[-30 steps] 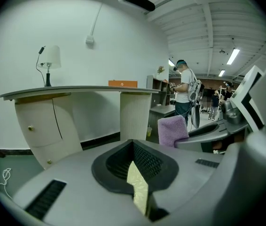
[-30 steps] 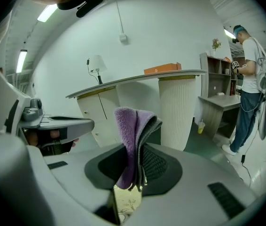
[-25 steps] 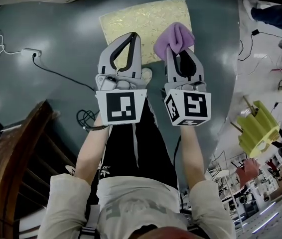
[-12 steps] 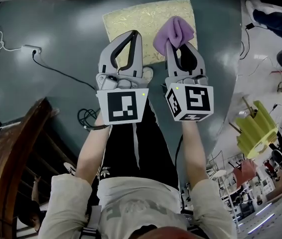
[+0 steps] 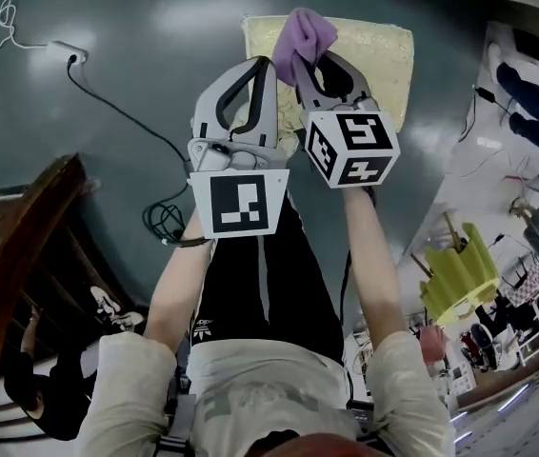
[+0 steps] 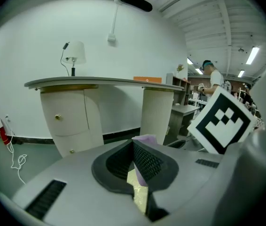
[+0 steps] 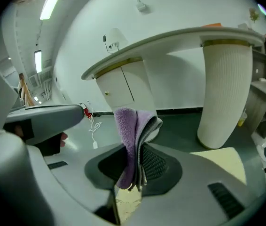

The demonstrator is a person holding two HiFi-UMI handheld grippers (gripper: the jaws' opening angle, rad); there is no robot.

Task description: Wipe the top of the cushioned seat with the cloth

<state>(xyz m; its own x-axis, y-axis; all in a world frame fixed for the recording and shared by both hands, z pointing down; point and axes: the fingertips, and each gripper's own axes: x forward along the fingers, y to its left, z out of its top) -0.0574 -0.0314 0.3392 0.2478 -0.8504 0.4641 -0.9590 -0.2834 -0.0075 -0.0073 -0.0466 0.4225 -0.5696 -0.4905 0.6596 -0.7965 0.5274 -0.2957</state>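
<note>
Down on the floor ahead: the yellow patterned cushioned seat (image 5: 384,60) lies flat on the dark grey-green floor (image 5: 108,131), beyond both grippers.
Cloth: a purple cloth (image 5: 306,34), folded into a bunch, sticks out past the tips of the right gripper and shows over the seat's left part in the head view. Whether it touches the seat cannot be told.
Right gripper: the right gripper (image 5: 309,60) is clamped on the cloth. In the right gripper view the folds (image 7: 132,126) are pinched between the two pads, and the upper end stands free above them.
Left gripper: the left gripper (image 5: 266,65) has its jaws closed tip to tip with nothing held. In the left gripper view only a sliver of the yellow seat (image 6: 140,192) shows below the pads.
Gripper positions: side by side and close together, the right tilted toward the left, with the tips of both over the seat's near-left area.
Around: a white cable with a plug block (image 5: 69,57) lies on the floor at far left. A curved white desk (image 6: 100,82) with a small lamp (image 6: 76,53) stands beyond.
</note>
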